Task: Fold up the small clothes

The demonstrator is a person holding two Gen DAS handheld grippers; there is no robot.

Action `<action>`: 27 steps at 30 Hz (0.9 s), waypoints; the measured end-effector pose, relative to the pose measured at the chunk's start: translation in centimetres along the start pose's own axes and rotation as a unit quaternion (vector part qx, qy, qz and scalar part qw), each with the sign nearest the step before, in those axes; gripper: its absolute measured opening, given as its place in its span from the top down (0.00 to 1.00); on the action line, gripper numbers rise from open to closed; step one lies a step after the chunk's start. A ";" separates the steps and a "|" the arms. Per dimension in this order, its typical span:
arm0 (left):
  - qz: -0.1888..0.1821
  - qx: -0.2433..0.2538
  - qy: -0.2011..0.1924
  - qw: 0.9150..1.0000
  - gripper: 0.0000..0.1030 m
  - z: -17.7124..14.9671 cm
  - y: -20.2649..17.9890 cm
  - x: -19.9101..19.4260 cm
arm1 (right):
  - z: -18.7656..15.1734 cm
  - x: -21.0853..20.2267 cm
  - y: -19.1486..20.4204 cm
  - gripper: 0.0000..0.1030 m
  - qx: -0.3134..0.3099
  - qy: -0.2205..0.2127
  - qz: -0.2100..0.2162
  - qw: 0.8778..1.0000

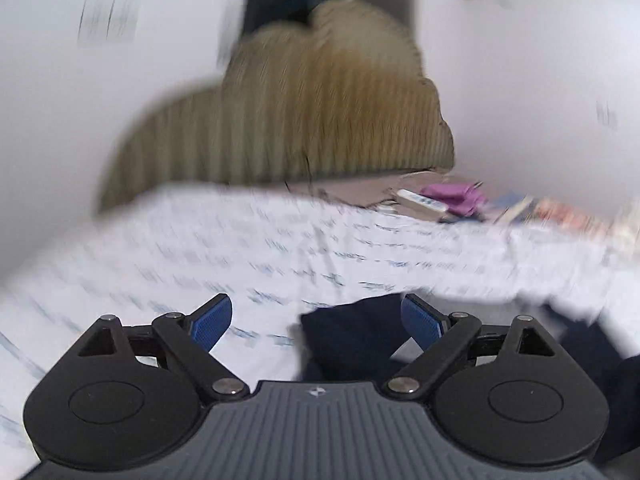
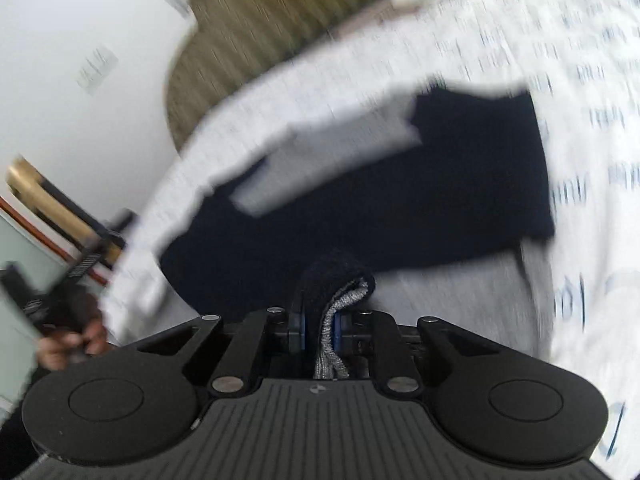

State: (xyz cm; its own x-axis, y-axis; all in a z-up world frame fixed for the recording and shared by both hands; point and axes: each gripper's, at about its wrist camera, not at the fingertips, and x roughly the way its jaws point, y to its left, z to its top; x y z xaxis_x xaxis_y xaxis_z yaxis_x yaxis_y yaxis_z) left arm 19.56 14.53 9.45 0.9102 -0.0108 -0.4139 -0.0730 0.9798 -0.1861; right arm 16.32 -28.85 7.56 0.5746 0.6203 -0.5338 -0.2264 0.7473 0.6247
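Both views are blurred by motion. In the left wrist view, the left gripper (image 1: 316,322) fills the bottom edge, its two blue-padded fingers (image 1: 212,320) spread wide with nothing pinched between them. Under and beyond it lies a white printed bedsheet (image 1: 200,240) with small blue markings. A corner of a dark navy garment (image 1: 352,340) lies on the sheet, showing between the open fingers but not pressed by either pad. Further back stands a tan ribbed headboard (image 1: 320,112) against a white wall (image 1: 80,100). To the right, past the edge of the sheet, are a purple item (image 1: 456,196) and some books or papers, too blurred to tell apart.

In the right wrist view, at the far left edge, a hand (image 2: 68,344) grips the dark handle of the other gripper. Toward the middle, the dark navy garment (image 2: 400,200) lies spread across the sheet (image 2: 580,120), with a pale grey panel (image 2: 328,152) showing on it. At the bottom centre, the right gripper (image 2: 320,328) has its fingers pressed together on a bunched fold of the garment, navy outside and grey knit inside.
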 end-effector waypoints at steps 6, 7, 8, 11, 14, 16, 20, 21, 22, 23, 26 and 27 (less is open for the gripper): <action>-0.069 -0.143 0.096 0.983 0.10 -0.1 3.3 6.0 | 4.5 -4.4 -3.0 0.85 0.034 -0.115 0.010 0.993; -0.071 -0.147 0.108 0.981 0.10 -0.7 3.0 6.8 | 4.6 -3.7 -5.0 0.84 0.059 -0.104 -0.014 0.993; -0.072 -0.146 0.118 0.980 0.10 -1.0 2.7 7.8 | 4.5 -2.8 -6.7 0.84 0.077 -0.087 -0.037 0.992; -0.068 -0.114 0.146 0.980 0.11 -1.6 1.2 9.8 | 3.4 -0.1 -8.3 0.84 0.076 -0.046 -0.074 0.993; -0.060 -0.083 0.168 0.981 0.12 -1.4 -0.2 11.9 | 3.3 0.7 -8.6 0.84 0.076 -0.045 -0.074 0.993; -0.057 -0.069 0.186 0.979 0.34 -1.2 -0.8 13.3 | 3.7 0.7 -8.7 0.84 0.084 -0.058 -0.072 0.992; -0.049 -0.040 0.226 0.972 0.76 -1.3 -1.6 15.4 | 3.7 -0.2 -9.6 0.84 0.095 -0.067 -0.059 0.992; -0.043 -0.029 0.225 0.973 0.83 -1.4 -1.9 15.4 | 3.7 0.1 -9.6 0.84 0.090 -0.061 -0.065 0.992; -0.038 -0.020 0.222 0.974 0.90 -1.3 -2.0 15.3 | 3.8 0.3 -9.7 0.84 0.086 -0.057 -0.070 0.992; -0.035 -0.018 0.218 0.975 0.91 -1.1 -2.0 15.1 | 3.9 0.3 -9.6 0.84 0.085 -0.058 -0.068 0.992; -0.034 -0.031 0.187 0.981 0.92 0.4 -0.5 13.9 | 4.3 -0.4 -8.6 0.84 0.092 -0.084 -0.021 0.992; -0.030 -0.040 0.189 0.981 0.92 0.6 0.4 14.2 | 4.5 -0.3 -8.4 0.84 0.089 -0.089 -0.008 0.992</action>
State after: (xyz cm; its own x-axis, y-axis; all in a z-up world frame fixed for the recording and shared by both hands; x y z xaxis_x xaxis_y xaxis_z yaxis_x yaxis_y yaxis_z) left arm 32.69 14.86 4.00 0.6984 -0.1555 -0.6986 -0.0699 0.9566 -0.2828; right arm 21.56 -36.34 5.03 0.7097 0.5459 -0.4452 -0.0832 0.6926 0.7165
